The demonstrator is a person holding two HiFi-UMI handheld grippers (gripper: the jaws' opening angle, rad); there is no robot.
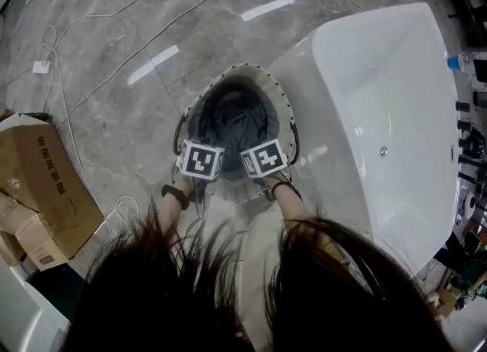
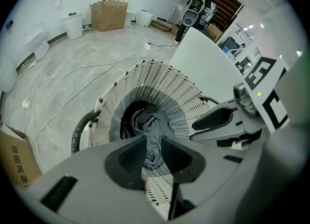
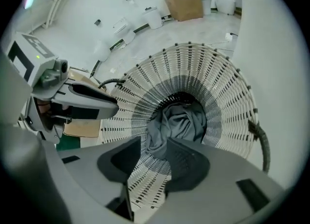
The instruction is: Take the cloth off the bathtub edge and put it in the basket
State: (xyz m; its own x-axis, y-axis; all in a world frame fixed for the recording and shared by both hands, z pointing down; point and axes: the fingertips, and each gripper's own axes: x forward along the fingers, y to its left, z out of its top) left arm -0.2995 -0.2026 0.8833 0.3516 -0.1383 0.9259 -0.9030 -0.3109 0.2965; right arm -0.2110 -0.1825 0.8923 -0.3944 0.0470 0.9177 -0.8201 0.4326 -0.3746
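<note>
The white woven basket [image 1: 242,67] stood on the grey marbled floor [image 1: 114,77], close against the outer wall of the white bathtub [image 1: 365,92]. The grey cloth [image 1: 232,118] lay bunched deep inside the basket, with no part of it on the tub edge.

Both grippers were held side by side over the near rim of the basket, marker cubes uppermost, jaws pointing down into it.

Left gripper [image 2: 151,143]: jaws drawn close and clamped on a narrow strip of the cloth, which ran up from the heap and passed between them. Grasp confirmed in the left gripper view.

Right gripper [image 3: 157,141]: jaws somewhat wider, with a fold of the cloth filling the gap at their tips. It appeared pinched there. Basket weave showed through the gap below the fold.

A dark handle [image 2: 80,131] was noted on the basket's side, and a second [image 3: 261,141] on the opposite side.

A black band [image 1: 175,195] was on the person's left wrist. A cardboard box [image 1: 46,183] stood on the floor, well apart from the basket on the left.
</note>
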